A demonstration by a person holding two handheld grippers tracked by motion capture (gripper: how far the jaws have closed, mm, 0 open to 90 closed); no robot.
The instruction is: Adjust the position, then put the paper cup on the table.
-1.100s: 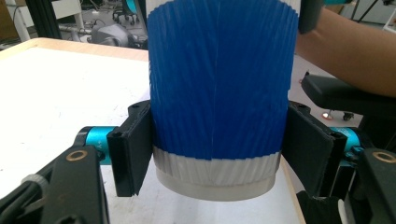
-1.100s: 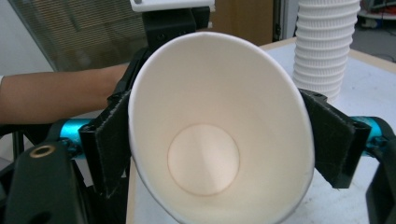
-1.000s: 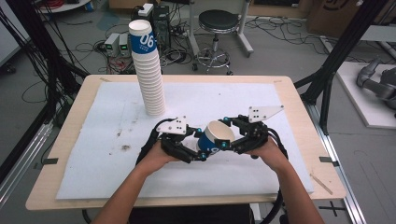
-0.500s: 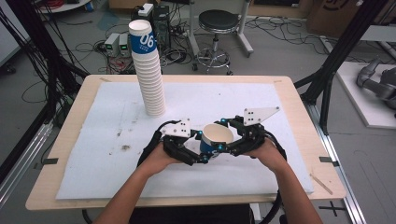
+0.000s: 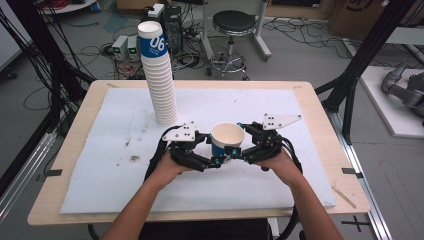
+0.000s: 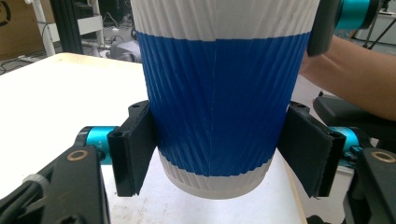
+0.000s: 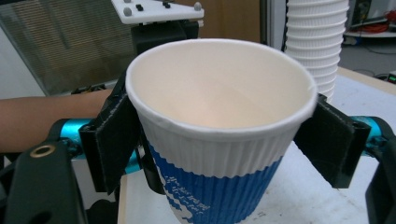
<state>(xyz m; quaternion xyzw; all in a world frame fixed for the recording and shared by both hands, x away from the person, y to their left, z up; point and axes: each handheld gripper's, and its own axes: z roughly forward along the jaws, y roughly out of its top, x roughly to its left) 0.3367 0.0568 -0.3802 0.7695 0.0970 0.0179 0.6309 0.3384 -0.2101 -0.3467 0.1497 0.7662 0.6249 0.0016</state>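
In the high view, the tall stack of ribbed paper cups (image 5: 161, 80) stands left of centre in the upper half of the frame, on the white mat (image 5: 100, 150) that covers the wooden table (image 5: 65, 107). Just below and right of it, my left gripper (image 5: 214, 161) reaches in from the left toward the single blue-and-white paper cup (image 5: 227, 140) at the middle of the frame. In the left gripper view that cup takes up the centre, its blue band between my two black pads (image 6: 135, 149), which press on its lower wall on both sides, so my left gripper is grasping the cup. The cup's base sits above the mat. To the right in the high view, my right gripper (image 5: 239, 150) comes in from the other side at the cup's upper part. Its jaws have just been opening with the cup between them; in the right gripper view the left pad (image 7: 114, 135) lies close against the cup just under the rim, while the right pad (image 7: 334, 140) stands a little off the wall, so my right gripper is released. The stack rises in that view's upper right.
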